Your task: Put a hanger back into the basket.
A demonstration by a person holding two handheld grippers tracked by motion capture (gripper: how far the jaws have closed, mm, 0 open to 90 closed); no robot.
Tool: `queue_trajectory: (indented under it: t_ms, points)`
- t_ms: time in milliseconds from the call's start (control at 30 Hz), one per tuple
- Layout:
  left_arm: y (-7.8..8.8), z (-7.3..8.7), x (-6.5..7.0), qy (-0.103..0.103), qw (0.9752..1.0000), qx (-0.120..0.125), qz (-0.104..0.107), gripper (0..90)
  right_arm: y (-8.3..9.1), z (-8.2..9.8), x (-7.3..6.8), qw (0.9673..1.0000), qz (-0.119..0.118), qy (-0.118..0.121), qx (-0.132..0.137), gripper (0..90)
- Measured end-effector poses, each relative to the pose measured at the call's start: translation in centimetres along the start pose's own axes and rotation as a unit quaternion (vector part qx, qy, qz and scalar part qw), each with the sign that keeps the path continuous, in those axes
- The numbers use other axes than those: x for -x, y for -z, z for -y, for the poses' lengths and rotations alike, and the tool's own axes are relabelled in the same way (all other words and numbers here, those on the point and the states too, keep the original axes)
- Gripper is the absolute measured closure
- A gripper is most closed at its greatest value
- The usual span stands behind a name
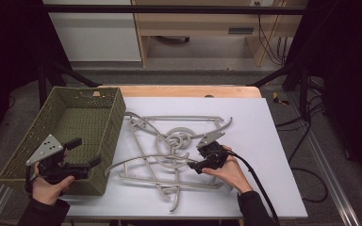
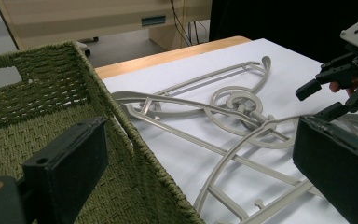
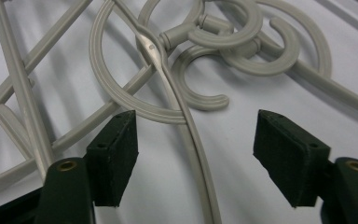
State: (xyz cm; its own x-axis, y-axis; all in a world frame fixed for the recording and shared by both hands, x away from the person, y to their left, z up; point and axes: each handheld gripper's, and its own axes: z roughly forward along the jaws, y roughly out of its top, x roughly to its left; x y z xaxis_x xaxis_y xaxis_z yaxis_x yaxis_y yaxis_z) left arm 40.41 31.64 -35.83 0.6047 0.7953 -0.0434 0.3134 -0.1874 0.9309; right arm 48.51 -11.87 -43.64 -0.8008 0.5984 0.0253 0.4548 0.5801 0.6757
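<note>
The hangers (image 1: pixel 169 150) are grey plastic, thin and curvy, each with a round hook at the top. They are lying in a tangled pile on the white surface (image 1: pixel 264 141), just beside the basket (image 1: pixel 99 101). The hooks are curling around each other in the middle of the pile. I am counting about four hooks, but the pile is too mixed up to be sure how many hangers there are. There is one basket, green and woven, and there are two grippers.

The right gripper (image 3: pixel 193 154) is reaching down over the pile, on the side away from the basket. No earlier picture is shown. Its jaws are standing partly open, with one thin hanger arm (image 3: pixel 196 154) running between them. The pads are not pressing on it.

The left gripper (image 1: pixel 86 151) is hanging over the near corner of the basket. Its jaws are standing wide open and holding nothing.
</note>
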Motion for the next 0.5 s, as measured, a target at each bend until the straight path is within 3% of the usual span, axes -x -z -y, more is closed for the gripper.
queue_trajectory:
  t_ms: [133, 200, 333, 500]
  points:
    - [-0.1, 0.1, 0.0, -0.002, 1.0000, -0.002, 0.001, 3.1, -0.6, 0.1, 0.1, 0.9999, -0.002, 0.000, -0.017, 39.2]
    - [-0.1, 0.1, 0.0, -0.002, 1.0000, -0.003, 0.002, 3.2, -1.1, 0.3, 0.2, 0.9992, -0.006, 0.013, -0.037, 44.6]
    - [-0.2, 0.1, 0.0, -0.003, 1.0000, -0.008, 0.000, 3.3, -1.8, 0.5, 0.2, 0.9987, -0.007, 0.018, -0.046, 49.2]
    - [-0.4, 0.1, 0.2, -0.007, 0.9999, -0.010, 0.003, 3.5, -2.4, 0.7, 0.4, 0.9981, -0.006, 0.027, -0.055, 63.6]
